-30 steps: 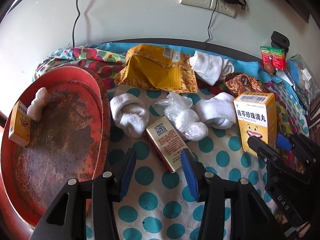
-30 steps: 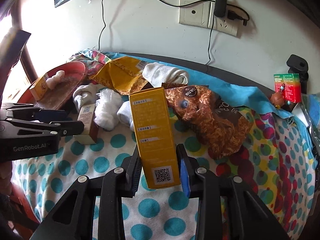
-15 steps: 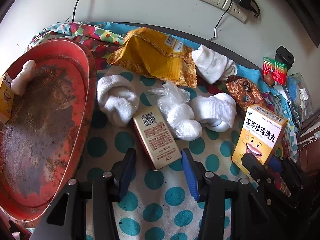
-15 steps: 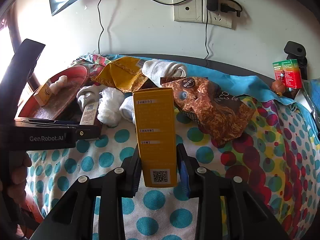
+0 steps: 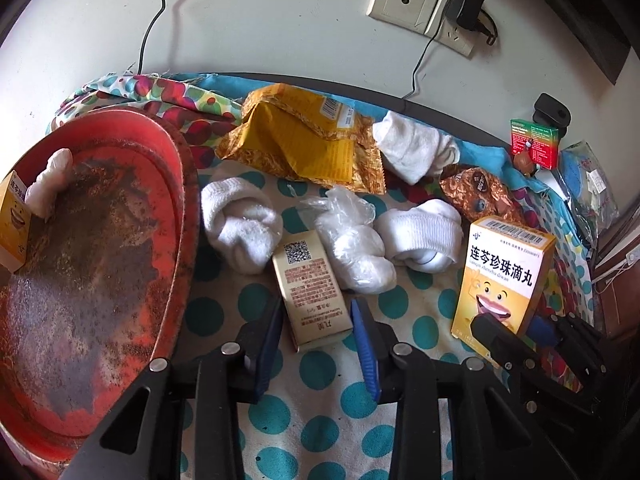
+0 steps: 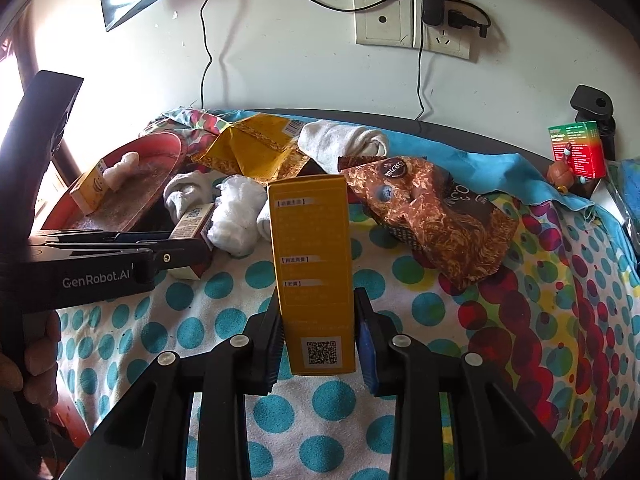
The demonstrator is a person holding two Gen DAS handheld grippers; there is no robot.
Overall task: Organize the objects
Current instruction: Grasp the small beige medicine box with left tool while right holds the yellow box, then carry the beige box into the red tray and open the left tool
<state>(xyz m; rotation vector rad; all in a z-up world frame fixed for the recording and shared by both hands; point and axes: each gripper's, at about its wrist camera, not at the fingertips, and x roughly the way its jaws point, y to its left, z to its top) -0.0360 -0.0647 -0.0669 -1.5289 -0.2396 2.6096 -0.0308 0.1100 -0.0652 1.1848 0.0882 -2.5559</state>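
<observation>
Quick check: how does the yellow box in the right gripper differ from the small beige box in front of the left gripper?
The yellow box stands upright, clamped in the right gripper; the beige box lies flat on the dotted cloth, between the open fingers of the left gripper, not gripped. The yellow box carries a cartoon face; the beige box has red print. The yellow one looks larger. Both are cartons with QR codes.

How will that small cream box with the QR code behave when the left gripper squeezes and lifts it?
The small cream box looks like thin cardboard, so it is probably light and may dent under a hard squeeze. It lies flat on the soft polka-dot cloth, so it is unlikely to roll. The open left gripper straddles only its near end, so it might droop or twist when lifted.
</observation>
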